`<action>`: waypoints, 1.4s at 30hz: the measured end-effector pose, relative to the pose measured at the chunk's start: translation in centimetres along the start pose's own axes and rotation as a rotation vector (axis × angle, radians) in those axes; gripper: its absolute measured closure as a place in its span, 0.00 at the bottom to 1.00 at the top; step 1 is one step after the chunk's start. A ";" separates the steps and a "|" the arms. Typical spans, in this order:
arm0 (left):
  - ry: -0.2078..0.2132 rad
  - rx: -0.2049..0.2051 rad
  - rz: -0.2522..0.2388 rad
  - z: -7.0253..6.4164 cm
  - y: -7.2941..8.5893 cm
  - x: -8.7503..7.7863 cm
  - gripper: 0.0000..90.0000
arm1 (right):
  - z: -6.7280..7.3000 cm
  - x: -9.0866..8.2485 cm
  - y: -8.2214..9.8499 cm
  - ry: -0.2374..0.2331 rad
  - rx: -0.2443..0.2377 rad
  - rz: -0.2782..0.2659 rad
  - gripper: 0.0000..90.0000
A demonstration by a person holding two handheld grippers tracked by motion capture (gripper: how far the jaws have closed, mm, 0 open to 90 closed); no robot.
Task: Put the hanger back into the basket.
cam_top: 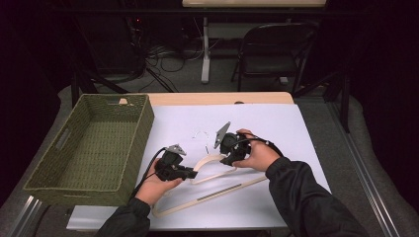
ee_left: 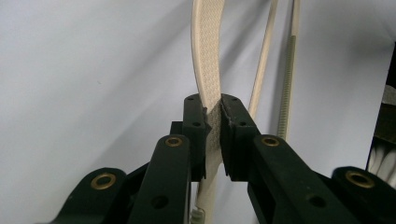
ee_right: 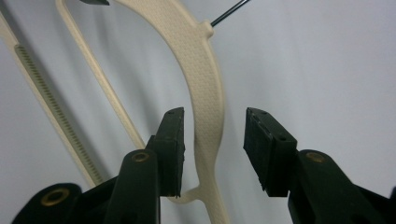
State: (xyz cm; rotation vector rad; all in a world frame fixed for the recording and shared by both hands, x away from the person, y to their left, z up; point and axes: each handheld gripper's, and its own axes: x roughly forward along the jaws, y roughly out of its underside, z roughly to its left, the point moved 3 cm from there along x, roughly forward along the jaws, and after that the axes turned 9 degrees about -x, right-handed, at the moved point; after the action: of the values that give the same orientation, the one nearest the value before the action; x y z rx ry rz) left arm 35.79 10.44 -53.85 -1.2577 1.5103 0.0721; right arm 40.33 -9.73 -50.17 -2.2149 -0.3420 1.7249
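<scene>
The hanger (cam_top: 207, 185) lay near-centre on the white mat (cam_top: 276, 128). The left gripper (ee_left: 213, 122) clamped its shoulder; the right gripper (ee_right: 212, 147) stood open astride it. One-sided lifting risked pivoting and slippage.

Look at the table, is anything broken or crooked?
Nothing looks broken. The cream plastic clothes hanger lies slanted on the white table cover, pinched by the left gripper, while the right gripper sits open around it. The green woven basket stands straight.
</scene>
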 end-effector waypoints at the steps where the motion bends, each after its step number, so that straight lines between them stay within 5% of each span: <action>1: 0.015 0.000 -0.002 0.0 0.0 0.0 0.91 | 0.0 0.2 0.0 -0.005 -0.004 0.005 0.67; 6: 0.004 0.014 -0.007 -0.3 0.1 -0.2 0.91 | 0.3 1.0 -0.3 -0.022 -0.008 0.013 0.74; 15: 0.013 0.037 -0.011 -0.8 0.2 -0.5 0.90 | 1.1 0.5 -0.5 0.020 -0.094 0.010 0.83; 28: 0.115 0.046 0.058 -1.1 0.6 -0.6 0.72 | 2.9 -0.9 -0.9 0.054 -0.175 -0.025 0.83; 34: 0.128 0.070 0.087 -1.6 1.3 -0.9 0.66 | 3.1 -1.2 -0.8 0.066 -0.181 -0.032 0.83; 38: 0.097 0.079 0.114 -1.6 2.1 -0.5 0.71 | 3.1 -1.2 -0.7 0.068 -0.184 -0.029 0.83; 42: 0.115 0.081 0.120 -1.8 2.2 -0.3 0.79 | 3.1 -1.2 -0.8 0.072 -0.182 -0.035 0.83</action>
State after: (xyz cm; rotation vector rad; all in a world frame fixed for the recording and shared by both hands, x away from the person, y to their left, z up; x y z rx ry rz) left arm 32.99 10.44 -54.16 -1.1219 1.6711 0.0173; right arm 36.99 -9.17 -49.52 -2.3753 -0.5366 1.6494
